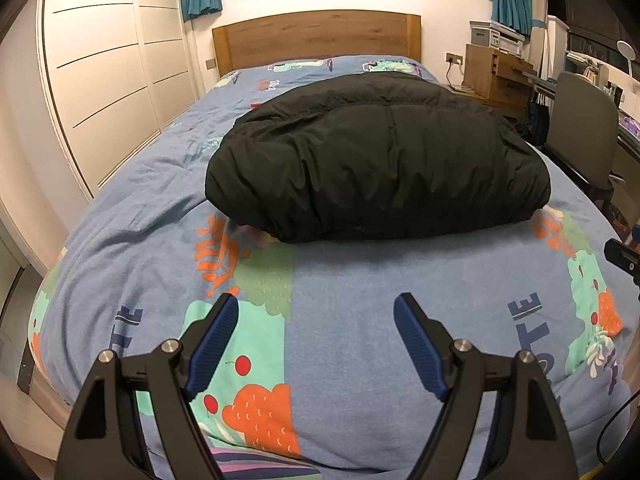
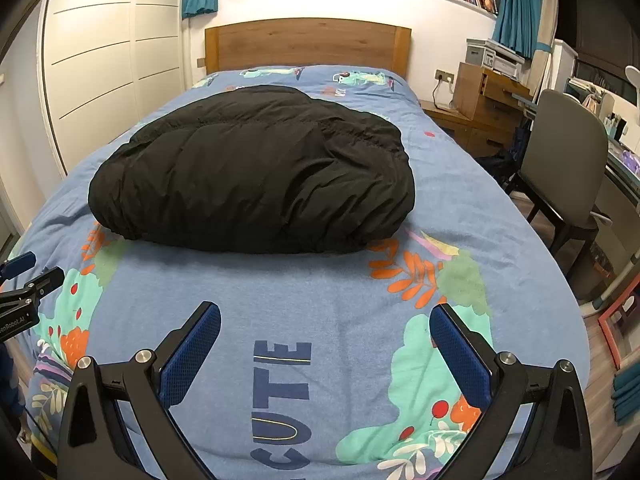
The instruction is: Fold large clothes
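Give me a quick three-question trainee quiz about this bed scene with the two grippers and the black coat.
1. True or false: the left gripper is clamped on the puffy black padded coat.
2. What does the coat lie on? A) the grey chair B) the blue patterned bed cover C) the wooden headboard
3. Fill in: the right gripper is ____, holding nothing.

Key: 1 false; 2 B; 3 open.
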